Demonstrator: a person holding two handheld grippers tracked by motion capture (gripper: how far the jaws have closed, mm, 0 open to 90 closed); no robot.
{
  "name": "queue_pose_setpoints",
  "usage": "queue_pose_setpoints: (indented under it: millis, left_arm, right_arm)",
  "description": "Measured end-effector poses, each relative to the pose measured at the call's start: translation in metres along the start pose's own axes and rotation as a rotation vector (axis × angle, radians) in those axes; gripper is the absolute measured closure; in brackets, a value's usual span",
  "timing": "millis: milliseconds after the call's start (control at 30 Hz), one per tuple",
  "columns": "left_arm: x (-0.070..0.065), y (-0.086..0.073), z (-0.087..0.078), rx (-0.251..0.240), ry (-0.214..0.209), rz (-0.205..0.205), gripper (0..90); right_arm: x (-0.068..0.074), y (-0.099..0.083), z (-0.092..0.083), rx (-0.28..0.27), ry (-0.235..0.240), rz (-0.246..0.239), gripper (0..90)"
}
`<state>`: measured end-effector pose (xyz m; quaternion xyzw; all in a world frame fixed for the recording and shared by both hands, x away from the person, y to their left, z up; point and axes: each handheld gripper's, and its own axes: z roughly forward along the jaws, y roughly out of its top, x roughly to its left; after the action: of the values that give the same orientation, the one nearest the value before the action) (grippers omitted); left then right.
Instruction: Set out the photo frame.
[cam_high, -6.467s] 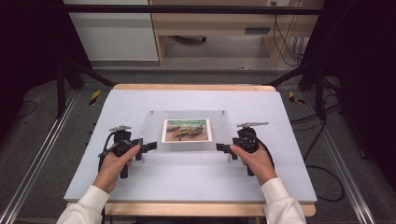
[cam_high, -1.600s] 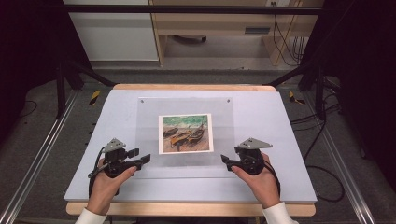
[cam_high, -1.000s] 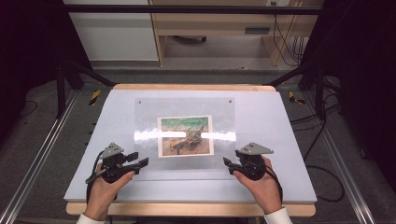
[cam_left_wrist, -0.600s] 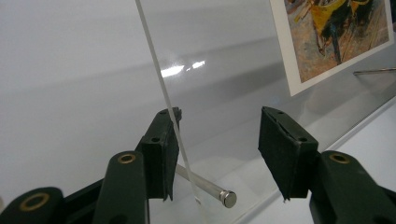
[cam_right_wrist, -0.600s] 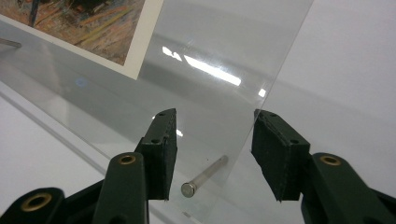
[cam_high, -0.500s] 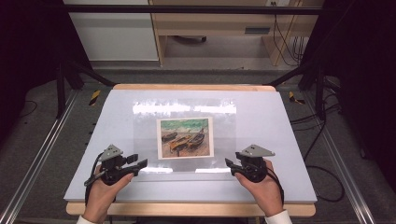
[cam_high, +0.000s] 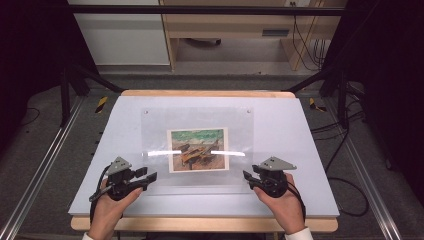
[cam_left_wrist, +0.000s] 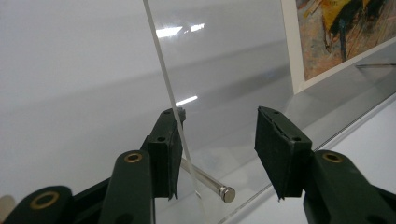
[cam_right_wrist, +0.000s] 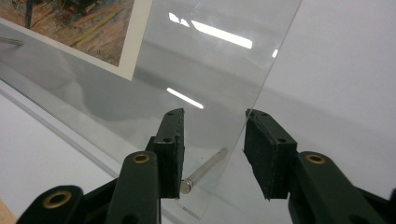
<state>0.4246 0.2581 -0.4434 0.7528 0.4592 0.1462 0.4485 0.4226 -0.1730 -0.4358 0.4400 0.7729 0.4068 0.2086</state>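
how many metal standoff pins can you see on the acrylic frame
4. Two small ones at the far corners of the acrylic frame: far left, far right. One pin between the left gripper's jaws, one between the right gripper's jaws.

High view: fixed overhead, facing forward and down across the table (cam_high: 300, 130). Left and right gripper views: jaw-mounted, very near. Shared by all three: clear acrylic sheet (cam_high: 160, 135) (cam_left_wrist: 224, 84) (cam_right_wrist: 219, 79) and painting print (cam_high: 198, 149) (cam_left_wrist: 341, 37) (cam_right_wrist: 79, 23).
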Motion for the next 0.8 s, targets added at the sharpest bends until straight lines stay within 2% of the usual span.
queue_pose_setpoints:
  millis: [800]
  left_arm:
    - [-0.0036, -0.0062, -0.0050, 0.010, 0.012, 0.022, 55.5]
  right_arm:
    - [0.0022, -0.0064, -0.0061, 0.000, -0.008, -0.001, 67.2]
